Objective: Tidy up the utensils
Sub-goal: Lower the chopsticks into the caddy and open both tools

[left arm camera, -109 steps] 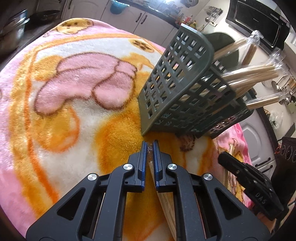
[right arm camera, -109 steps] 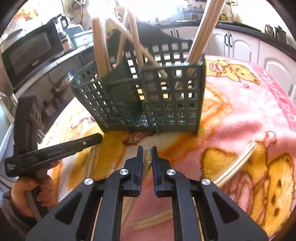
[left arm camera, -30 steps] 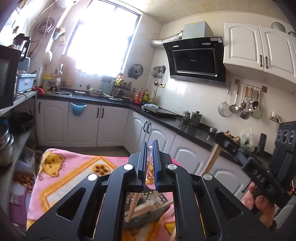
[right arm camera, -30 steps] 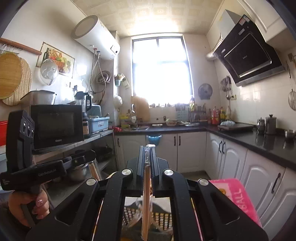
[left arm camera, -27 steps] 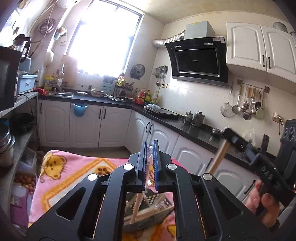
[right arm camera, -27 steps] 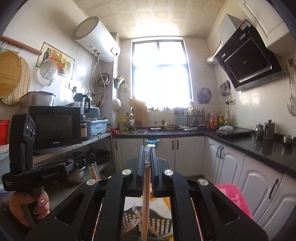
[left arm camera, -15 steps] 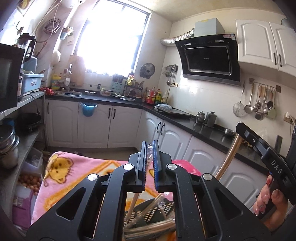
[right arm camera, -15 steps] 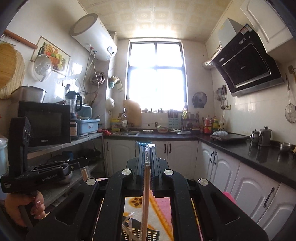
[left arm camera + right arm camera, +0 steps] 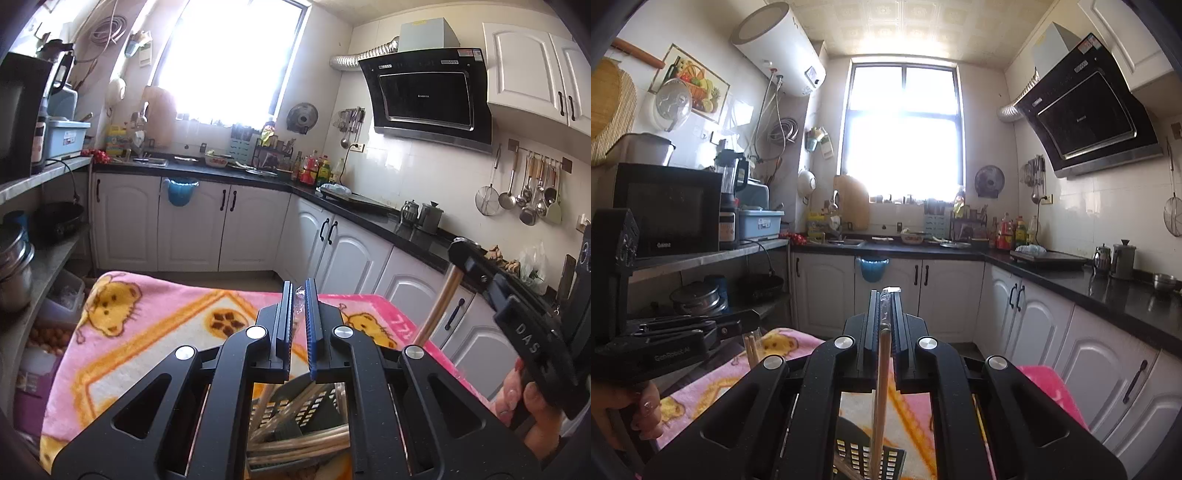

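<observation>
High above the slotted basket [image 9: 295, 408], near the bottom edge of both views, two wrapped pairs of chopsticks waiting to go in. Left gripper [image 9: 298, 295] pinched on the left wrapped pair [image 9: 752, 345], with only a scrap of clear film showing between the fingertips and the sticks hanging down. Right gripper [image 9: 884, 295] clamped on the right wrapped pair [image 9: 882, 387], aimed down at the basket's lattice wall.

Likely trouble from here:
- Slick film sliding in the pads and dropping a pair onto the pink blanket [image 9: 155, 332] instead.
- Tips snagging on the lattice, or on the loose sticks [image 9: 295, 445] lying crosswise inside, and jamming rather than sliding in.
- Soft blanket letting the basket tip under a sideways push.
- Grippers close together, so possibly knocking each other's sticks on the way down.

Around: microwave [image 9: 668, 210] and pots [image 9: 698, 295] on the left shelves, white cabinets [image 9: 827, 291] far, range hood [image 9: 424, 96] and hanging ladles [image 9: 528, 192] right. None of it near the path down. Only real obstruction: those crosswise sticks crowding the opening.
</observation>
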